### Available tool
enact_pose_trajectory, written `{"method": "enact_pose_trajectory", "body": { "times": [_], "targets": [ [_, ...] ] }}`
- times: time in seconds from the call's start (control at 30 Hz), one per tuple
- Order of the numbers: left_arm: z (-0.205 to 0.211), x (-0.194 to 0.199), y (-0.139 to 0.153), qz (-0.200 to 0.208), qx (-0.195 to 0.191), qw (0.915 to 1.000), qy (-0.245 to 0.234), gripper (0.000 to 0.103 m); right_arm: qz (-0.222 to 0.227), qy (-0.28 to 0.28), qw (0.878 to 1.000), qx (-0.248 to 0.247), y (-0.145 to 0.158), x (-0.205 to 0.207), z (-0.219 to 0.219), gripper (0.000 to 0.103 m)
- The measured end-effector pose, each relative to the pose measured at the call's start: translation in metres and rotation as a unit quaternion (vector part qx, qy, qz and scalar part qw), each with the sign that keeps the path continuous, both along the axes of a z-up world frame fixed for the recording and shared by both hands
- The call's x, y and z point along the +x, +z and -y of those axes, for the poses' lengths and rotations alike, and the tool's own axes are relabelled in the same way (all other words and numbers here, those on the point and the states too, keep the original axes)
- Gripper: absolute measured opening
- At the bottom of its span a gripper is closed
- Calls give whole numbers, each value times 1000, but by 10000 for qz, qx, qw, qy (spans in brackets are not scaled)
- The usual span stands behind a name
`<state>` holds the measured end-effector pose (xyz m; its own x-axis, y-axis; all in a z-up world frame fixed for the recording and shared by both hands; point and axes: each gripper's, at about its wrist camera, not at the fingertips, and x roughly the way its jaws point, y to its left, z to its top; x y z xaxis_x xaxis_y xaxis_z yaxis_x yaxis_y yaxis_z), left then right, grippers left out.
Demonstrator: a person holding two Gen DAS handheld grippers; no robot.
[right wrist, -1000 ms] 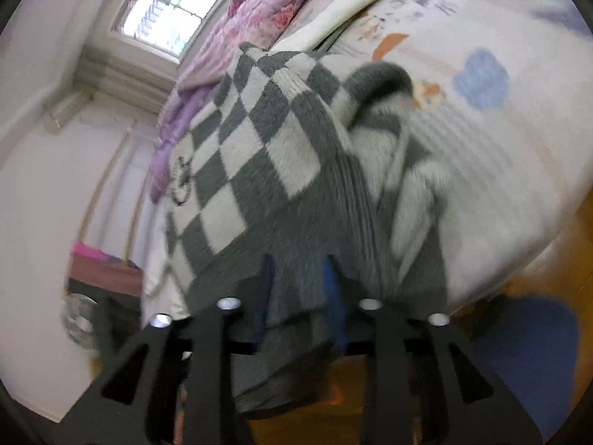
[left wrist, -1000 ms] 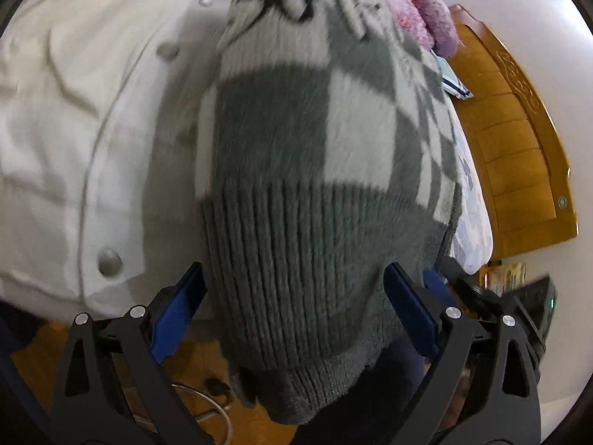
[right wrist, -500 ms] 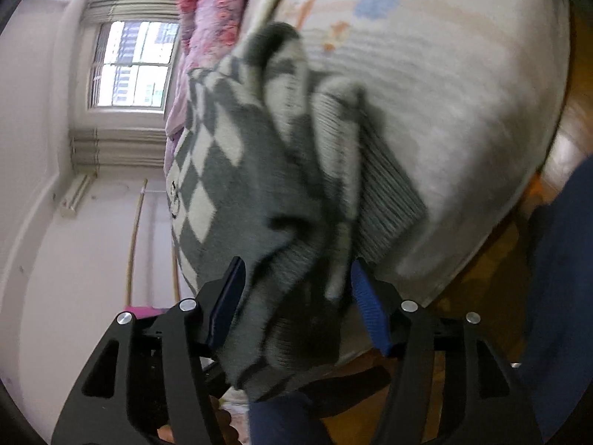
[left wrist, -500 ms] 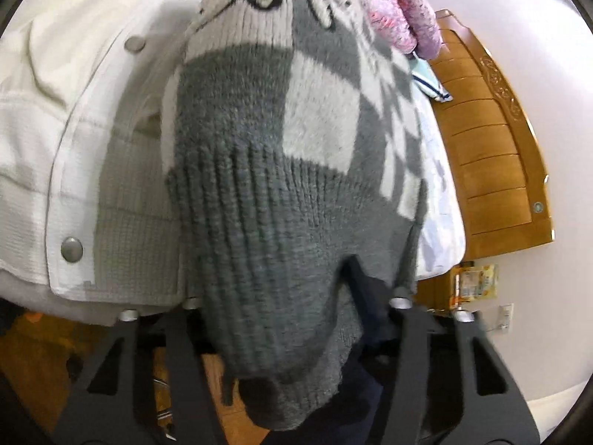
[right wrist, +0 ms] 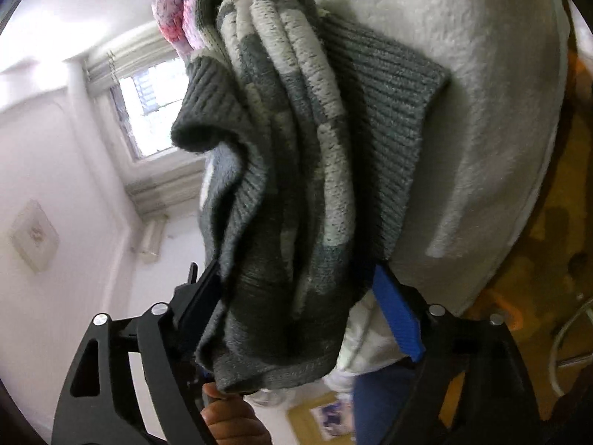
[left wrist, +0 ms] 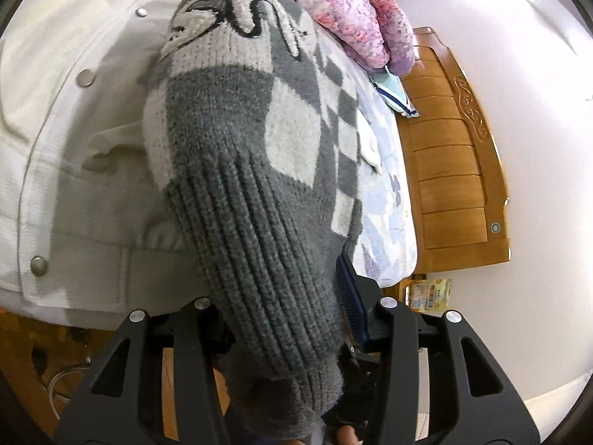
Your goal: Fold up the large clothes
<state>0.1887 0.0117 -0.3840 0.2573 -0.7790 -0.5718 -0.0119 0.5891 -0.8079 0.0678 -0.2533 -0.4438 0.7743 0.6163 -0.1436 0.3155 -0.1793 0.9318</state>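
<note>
Grey-and-white checked knit sweater (left wrist: 259,170) lies on the bed (left wrist: 389,200), ribbed hem end pulled toward the bed edge and hanging past it. Embroidered script patch on the far end, up near the pillows.

Left gripper (left wrist: 281,319): ribbed hem runs down between the fingers (left wrist: 352,296) and drapes over them. Fingers closed in on the knit, pinching it; blue pad visible on the right finger, the left one buried under the fabric.

Right gripper (right wrist: 296,296): bunched, several-layer fold of the sweater (right wrist: 296,170) sits between the fingers (right wrist: 396,315). Both blue pads press against the sides of the bundle; a thick wad held, so the fingers stand fairly wide. Loose ribbed cuff flops out to the upper right, lying on a pale fleecy blanket (right wrist: 481,111).

Just beside the sweater, on its left: white snap-button jacket (left wrist: 55,111), touching. Pink-purple floral quilt (left wrist: 352,18) heaped at the head end. Wooden headboard (left wrist: 452,170) beyond. Window (right wrist: 148,104) in the right view.
</note>
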Motion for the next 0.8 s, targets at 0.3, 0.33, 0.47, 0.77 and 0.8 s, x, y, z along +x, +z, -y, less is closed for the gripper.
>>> {"method": "enact_pose_trajectory", "body": {
  "times": [0.3, 0.33, 0.47, 0.77, 0.8],
  "targets": [
    [6, 8, 6, -32, -168, 9999, 0, 45, 466, -265, 9959, 732, -5, -26, 1, 87],
    [6, 8, 6, -28, -160, 9999, -1, 45, 406, -211, 9967, 675, -3, -29, 0, 89],
    [7, 10, 5, -50, -141, 9999, -30, 45, 398, -130, 9961, 779, -2, -21, -9, 91],
    [4, 2, -8, -73, 53, 9999, -100, 45, 107, -750, 9961, 444, -14, -7, 27, 94],
    [3, 0, -10, -70, 79, 9999, -108, 45, 121, -703, 9969, 331, -12, -5, 29, 94]
  ]
}}
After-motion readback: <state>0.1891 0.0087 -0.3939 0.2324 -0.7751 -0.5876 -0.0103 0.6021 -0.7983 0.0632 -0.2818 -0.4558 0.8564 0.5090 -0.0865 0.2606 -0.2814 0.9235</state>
